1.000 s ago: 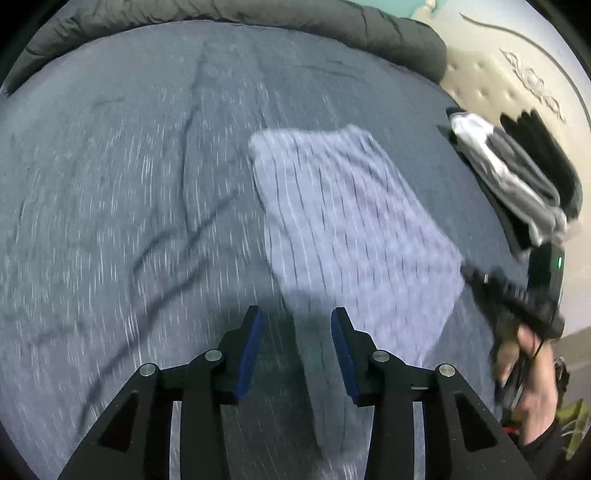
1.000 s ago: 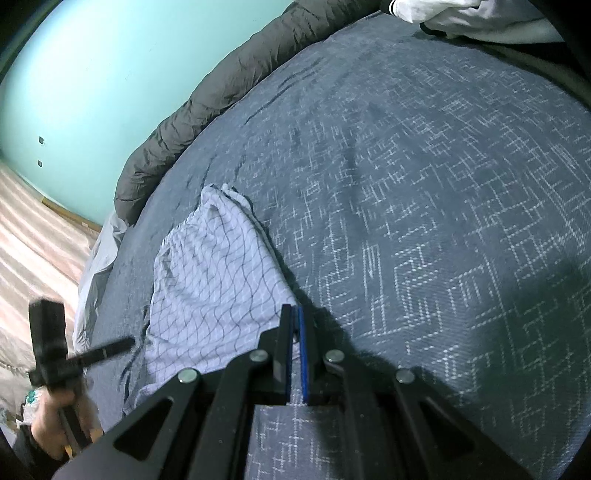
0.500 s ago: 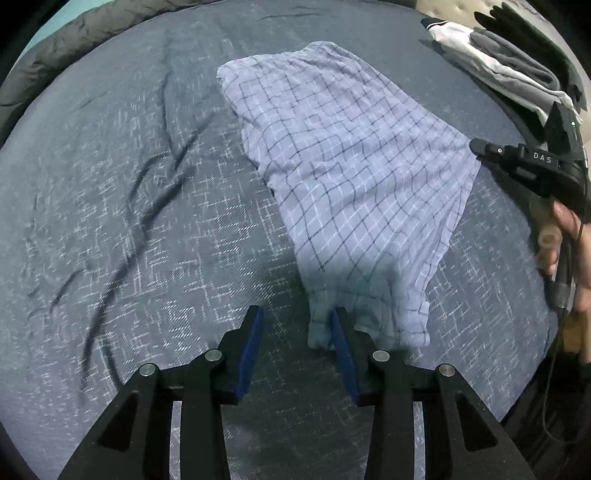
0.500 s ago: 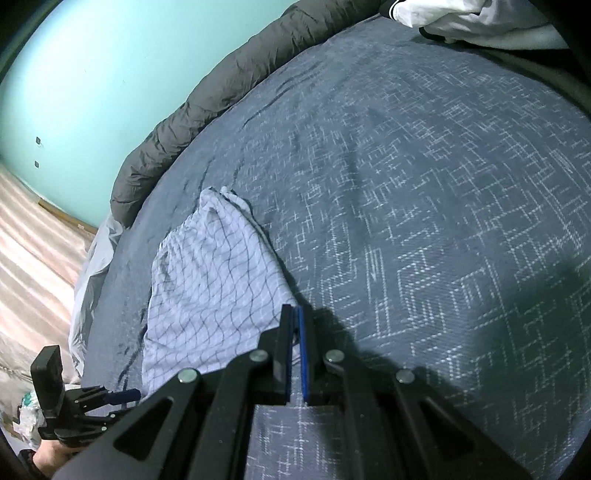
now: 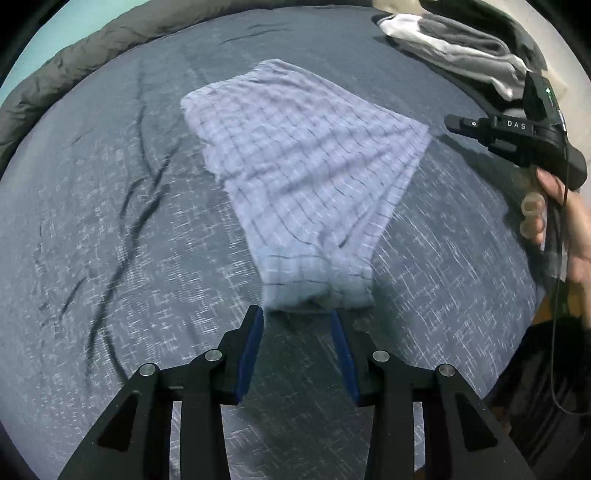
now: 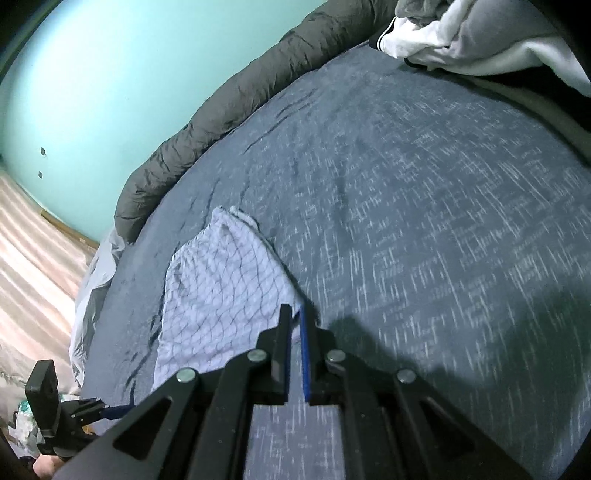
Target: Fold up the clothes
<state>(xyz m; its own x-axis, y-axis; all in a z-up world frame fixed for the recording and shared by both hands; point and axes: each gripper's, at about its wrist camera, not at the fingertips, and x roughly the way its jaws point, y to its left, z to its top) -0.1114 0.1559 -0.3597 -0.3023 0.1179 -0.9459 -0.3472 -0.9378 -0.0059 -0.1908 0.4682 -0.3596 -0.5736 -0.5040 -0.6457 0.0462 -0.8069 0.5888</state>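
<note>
A light blue checked garment [image 5: 306, 184] lies flat on the dark blue bed cover [image 5: 110, 240]. It also shows in the right wrist view [image 6: 221, 288]. My left gripper [image 5: 297, 317] is open, its jaws just short of the garment's near hem. My right gripper [image 6: 296, 314] has its jaws nearly closed with a narrow gap at the garment's corner; I cannot tell if cloth is pinched. The right gripper [image 5: 509, 133] shows in the left wrist view, beside the garment's right corner. The left gripper [image 6: 92, 410] shows at the lower left of the right wrist view.
A pile of grey, white and black clothes [image 5: 461, 40] lies at the far right of the bed, also in the right wrist view [image 6: 461, 33]. A dark grey rolled duvet [image 6: 229, 99] runs along the far edge. A turquoise wall [image 6: 110, 66] stands behind.
The left gripper has backed off, so the garment's near hem now lies just ahead of its open jaws. The right gripper's jaws have parted slightly at the corner.
</note>
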